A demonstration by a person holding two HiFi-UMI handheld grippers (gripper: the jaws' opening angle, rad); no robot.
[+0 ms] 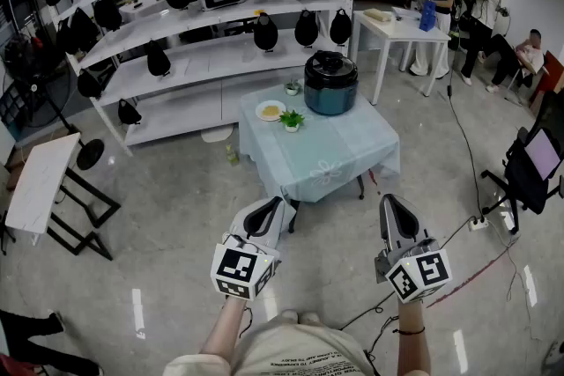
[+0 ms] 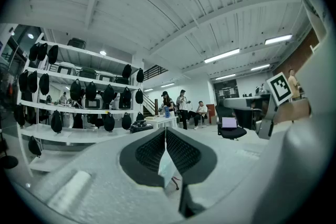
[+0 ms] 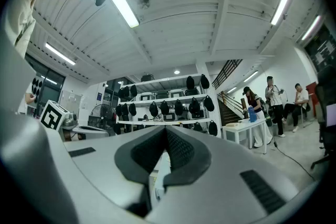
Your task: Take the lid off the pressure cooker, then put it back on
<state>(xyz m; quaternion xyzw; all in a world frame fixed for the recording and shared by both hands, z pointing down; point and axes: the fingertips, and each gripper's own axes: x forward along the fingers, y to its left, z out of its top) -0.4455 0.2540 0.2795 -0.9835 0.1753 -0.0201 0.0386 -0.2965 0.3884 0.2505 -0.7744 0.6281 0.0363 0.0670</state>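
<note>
A dark teal pressure cooker point(image 1: 330, 88) with its black lid point(image 1: 330, 66) seated on top stands at the far right corner of a small table point(image 1: 339, 156) under a pale blue cloth. Both grippers hang over the floor, well short of the table. My left gripper point(image 1: 280, 205) is shut and empty, and its tips meet in the left gripper view point(image 2: 165, 131). My right gripper point(image 1: 388, 202) is shut and empty as well, with its tips together in the right gripper view point(image 3: 166, 131). The cooker's lid point(image 2: 140, 125) peeks over the left jaws.
On the table sit a small plate point(image 1: 270, 110), a leafy plant in a white pot point(image 1: 292, 120) and a small cup point(image 1: 292, 87). Behind it stands a white shelving unit point(image 1: 176, 22) full of cookers and black lids. A white table point(image 1: 397, 29) and seated people are at back right; an office chair point(image 1: 533, 167) at right.
</note>
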